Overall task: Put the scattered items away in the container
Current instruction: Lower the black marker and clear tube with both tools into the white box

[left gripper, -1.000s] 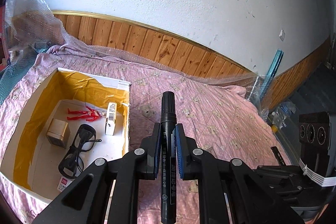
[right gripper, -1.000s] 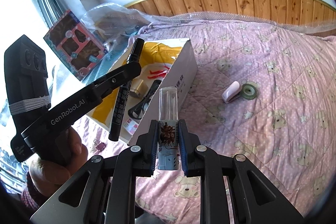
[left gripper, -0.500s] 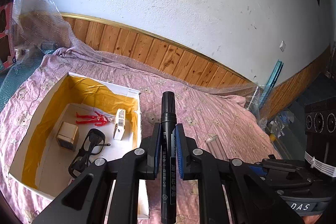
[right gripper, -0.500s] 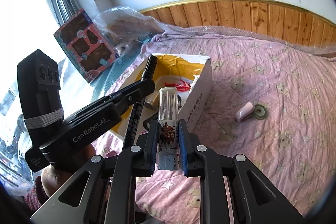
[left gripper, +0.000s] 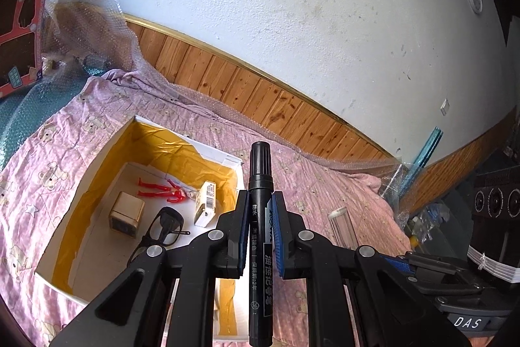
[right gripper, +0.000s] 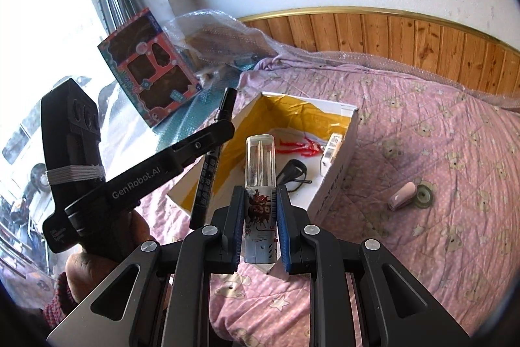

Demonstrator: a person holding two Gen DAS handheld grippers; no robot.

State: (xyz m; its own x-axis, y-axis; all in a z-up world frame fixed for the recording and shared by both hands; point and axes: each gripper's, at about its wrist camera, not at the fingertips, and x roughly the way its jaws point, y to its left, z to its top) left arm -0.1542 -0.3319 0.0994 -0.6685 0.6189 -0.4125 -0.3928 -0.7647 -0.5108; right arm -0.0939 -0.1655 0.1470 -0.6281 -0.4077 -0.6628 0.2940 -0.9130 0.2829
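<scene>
The marker (left gripper: 260,217), black and capped, was clamped between the blue pads of the left gripper (left gripper: 260,236), gripped around the middle of its barrel with the cap pointing forward and up. It hung in the air above the near right part of the box (left gripper: 97,165), not yet lowered in. A marker like this looked light and stiff, with a smooth plastic barrel that could slide if pinched loosely; the mid-barrel hold seemed sound, since it balanced both ends.

The right gripper (right gripper: 260,223) was closed on a tube (right gripper: 261,184) with a clear upper part and a printed lower part, its pads gripping the printed section. The tube appeared hard, light and probably slippery, and the clear part might crack if squeezed hard, so gripping the label end looked sensible. It was held above the pink quilt (right gripper: 438,152), near the front of the box.

Inside the box lay a red toy figure (left gripper: 159,189), a small gold cube (left gripper: 126,213), black glasses (left gripper: 165,230) and a small white carton (left gripper: 205,207).

Out on the quilt, well apart from the box, a pink clip (right gripper: 402,200) and a green tape roll (right gripper: 424,194) remained, touching or just beside each other.
</scene>
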